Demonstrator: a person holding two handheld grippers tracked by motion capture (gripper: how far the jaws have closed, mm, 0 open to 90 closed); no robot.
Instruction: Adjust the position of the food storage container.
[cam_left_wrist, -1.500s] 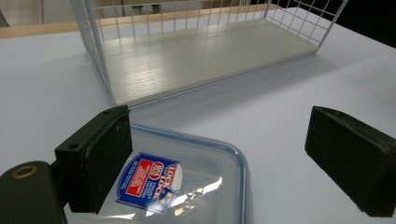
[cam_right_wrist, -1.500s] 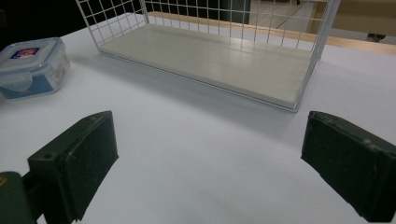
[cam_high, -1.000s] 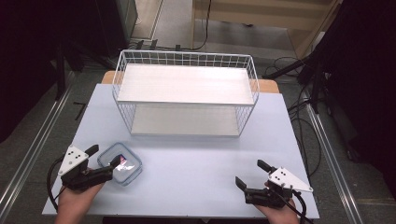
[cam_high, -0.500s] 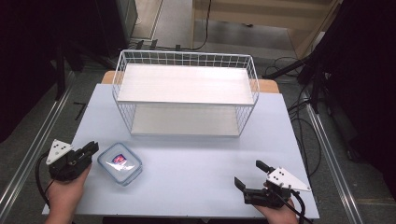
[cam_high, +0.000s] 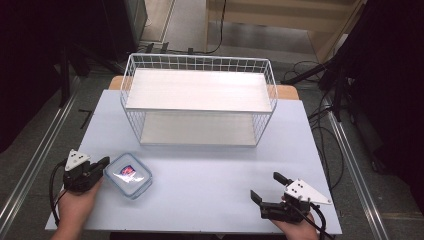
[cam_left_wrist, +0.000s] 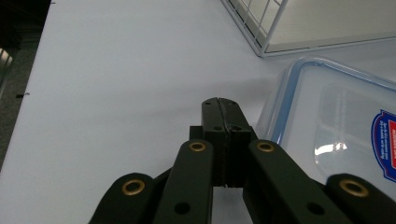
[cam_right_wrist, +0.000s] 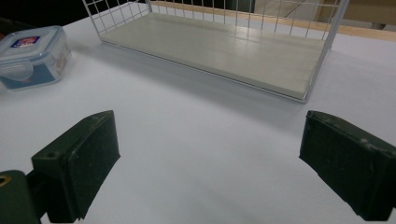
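High view: the lidded plastic container is sitting near the desk's front-left corner, just beside my left claw. Left gripper view: that claw's jaws are pressing together on nothing, container alongside. Right gripper view: my right claw is gaping empty; the box is looking light, stiff and slick, so I'm judging its rim the spot to grip.

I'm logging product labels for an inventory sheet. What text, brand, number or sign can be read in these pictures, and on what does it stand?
None can be read.
Sticker on the lid of the plastic box: a red, white and blue label, its lettering too small and blurred to read.
Wire shelf and table: no text on them.
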